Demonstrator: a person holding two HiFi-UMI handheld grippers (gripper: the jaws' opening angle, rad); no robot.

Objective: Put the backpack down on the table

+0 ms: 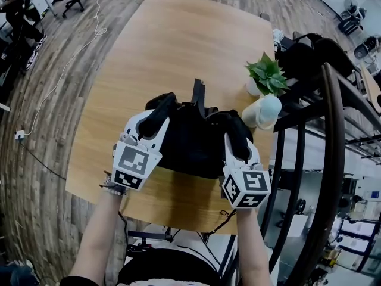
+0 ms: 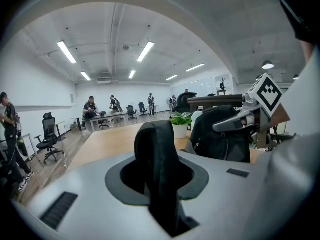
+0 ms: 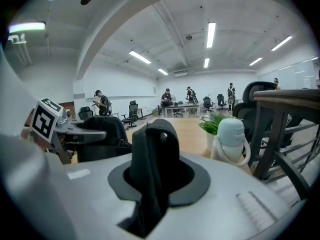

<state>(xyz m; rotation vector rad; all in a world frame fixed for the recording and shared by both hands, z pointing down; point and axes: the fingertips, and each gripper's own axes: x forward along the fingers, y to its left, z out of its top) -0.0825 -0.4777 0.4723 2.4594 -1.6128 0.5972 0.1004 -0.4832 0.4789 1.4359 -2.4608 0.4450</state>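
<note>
- The head view gives us the table (image 1: 178, 46) across mid-frame, with the black backpack (image 1: 190, 145) at centre near its lower edge, between the left gripper (image 1: 156, 115) and the right gripper (image 1: 236, 137).
- Only the gripper views show us both pairs of jaws clamped, each on a strap (image 2: 156, 151) (image 3: 152, 151).

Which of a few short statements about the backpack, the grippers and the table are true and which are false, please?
1. The left gripper and the right gripper each grip a black strap of the backpack. True.
2. The plant stands on the floor. False: it stands on the table, to the right of the backpack in the head view.
3. The backpack is red. False: it is black.
4. The table has a light wooden top. True.
</note>
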